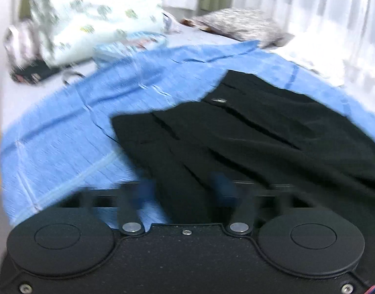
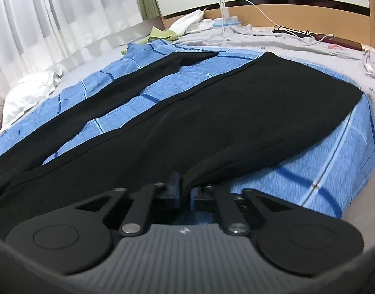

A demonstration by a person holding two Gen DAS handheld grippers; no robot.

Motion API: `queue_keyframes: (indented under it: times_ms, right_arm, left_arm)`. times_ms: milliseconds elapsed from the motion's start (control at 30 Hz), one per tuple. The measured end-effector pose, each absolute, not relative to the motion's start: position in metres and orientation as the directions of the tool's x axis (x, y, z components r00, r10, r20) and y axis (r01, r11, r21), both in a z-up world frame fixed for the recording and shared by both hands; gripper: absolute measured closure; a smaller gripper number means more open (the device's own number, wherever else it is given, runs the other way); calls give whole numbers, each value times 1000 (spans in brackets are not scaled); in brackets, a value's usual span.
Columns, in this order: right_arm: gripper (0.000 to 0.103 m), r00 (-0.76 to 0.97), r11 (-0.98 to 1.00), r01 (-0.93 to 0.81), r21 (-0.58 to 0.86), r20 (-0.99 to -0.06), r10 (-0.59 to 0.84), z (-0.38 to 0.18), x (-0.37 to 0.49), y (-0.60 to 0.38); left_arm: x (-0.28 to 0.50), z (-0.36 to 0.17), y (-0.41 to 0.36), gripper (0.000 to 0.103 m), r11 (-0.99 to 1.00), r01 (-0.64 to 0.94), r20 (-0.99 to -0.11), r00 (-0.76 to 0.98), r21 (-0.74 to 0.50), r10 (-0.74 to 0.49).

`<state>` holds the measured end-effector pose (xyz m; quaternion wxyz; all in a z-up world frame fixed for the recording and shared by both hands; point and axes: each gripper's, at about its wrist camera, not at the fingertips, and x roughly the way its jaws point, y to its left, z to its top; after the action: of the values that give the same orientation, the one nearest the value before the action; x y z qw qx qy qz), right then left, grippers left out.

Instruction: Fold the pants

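Black pants [image 2: 236, 110] lie spread on a blue checked blanket [image 2: 322, 161] on a bed, the two legs running away from me in the right wrist view. My right gripper [image 2: 185, 191] is shut on the near edge of the wider leg, with a fold of black cloth pinched between its pads. The left wrist view is blurred and shows the waist end of the pants [image 1: 236, 134], with a metal button, on the blanket [image 1: 65, 134]. There my left gripper [image 1: 183, 189] has its blue-padded fingers [image 1: 145, 191] standing apart, with black cloth lying between them.
A patterned quilt bundle [image 1: 94, 12] and a grey fuzzy item [image 1: 241, 22] sit at the far side of the bed. White curtains [image 1: 322, 12] hang behind. A white cloth [image 2: 30, 90], a green cloth [image 2: 160, 34], charger cables [image 2: 261, 12] and the wooden headboard [image 2: 285, 9] border the blanket.
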<state>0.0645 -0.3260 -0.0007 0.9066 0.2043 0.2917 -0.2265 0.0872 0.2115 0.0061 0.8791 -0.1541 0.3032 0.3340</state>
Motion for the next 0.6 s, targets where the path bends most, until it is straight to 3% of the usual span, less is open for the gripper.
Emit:
queue_keyframes:
  times_ms: [67,333,500,567,600]
  right_arm:
    - [96,729,822,525,220,-616,-300,3,60,-325]
    - [96,738,860,504,84,-559,-378,19,37,-316]
    - [97,699,852,518,74,-611,-372,1,35,-325]
    - [95,707,859,507,68,-604,-369,-1,34,-325]
    - [78,706,861,505,59,-602,-373,0,33,-324]
  left_arm:
    - [85,13,210,96,722,-690,-630,584,-53,512]
    - [55,39,201,96,738,-672,-558,637,-62,532]
    - [58,21,199,93,741,-670,-589,586,35,557]
    - [59,12,200,88,742,-669,-614,566,48,550]
    - [58,12,198,80,737,-673,-605,562,61,564]
